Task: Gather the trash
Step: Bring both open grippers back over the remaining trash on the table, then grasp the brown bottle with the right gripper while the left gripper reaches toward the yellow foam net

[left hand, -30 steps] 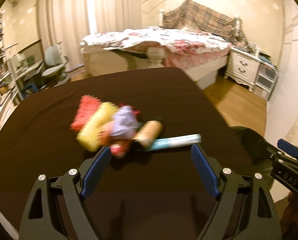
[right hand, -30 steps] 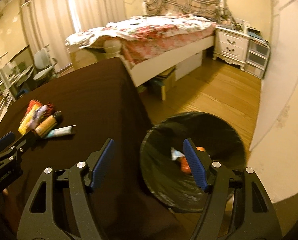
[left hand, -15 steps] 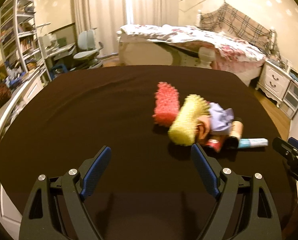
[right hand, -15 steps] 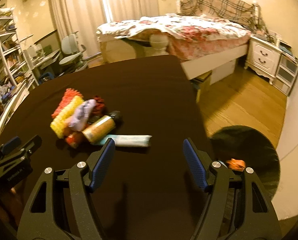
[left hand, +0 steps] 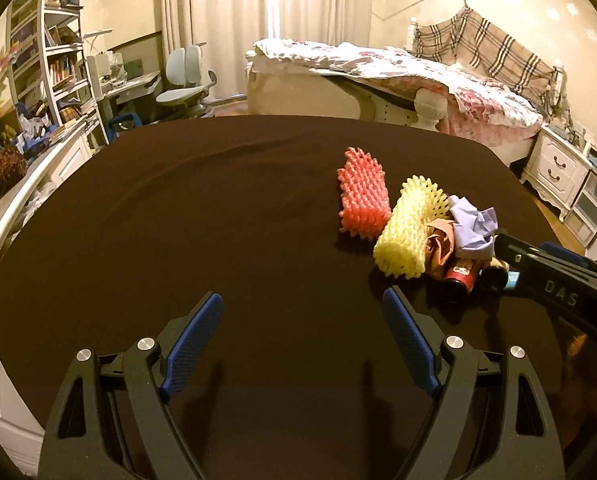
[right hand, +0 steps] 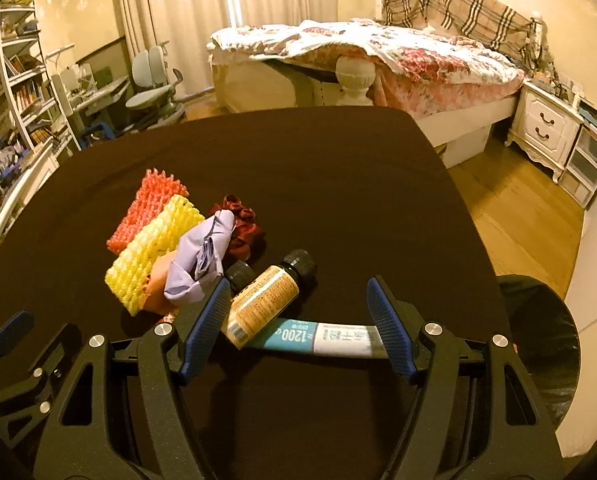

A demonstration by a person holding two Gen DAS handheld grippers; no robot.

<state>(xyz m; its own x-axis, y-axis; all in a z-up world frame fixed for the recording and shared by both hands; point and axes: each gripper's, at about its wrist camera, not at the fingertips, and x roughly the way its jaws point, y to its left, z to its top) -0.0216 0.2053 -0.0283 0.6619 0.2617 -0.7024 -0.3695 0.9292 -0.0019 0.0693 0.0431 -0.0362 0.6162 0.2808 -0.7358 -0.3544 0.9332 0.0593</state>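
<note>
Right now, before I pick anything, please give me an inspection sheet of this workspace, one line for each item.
Surface: table under dark cloth.
Job's things: pink foam net, yellow foam net, purple wrapper, dark red scrap, brown bottle, tube, piled together; bin at the table's right edge.
Clutter: nothing seen.
Grippers: left hand-held gripper open, empty; right hand-held gripper open around bottle and tube.
Cables: nothing seen.
Surroundings: bed, nightstand, shelves.

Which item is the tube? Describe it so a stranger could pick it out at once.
On the dark table, find the trash pile near the right edge, beside the black bin. The tube lies flat at the pile's near end, between the open fingers of the right gripper. It alone is long, flat and teal-and-white, printed "1200", under the brown bottle.
</note>
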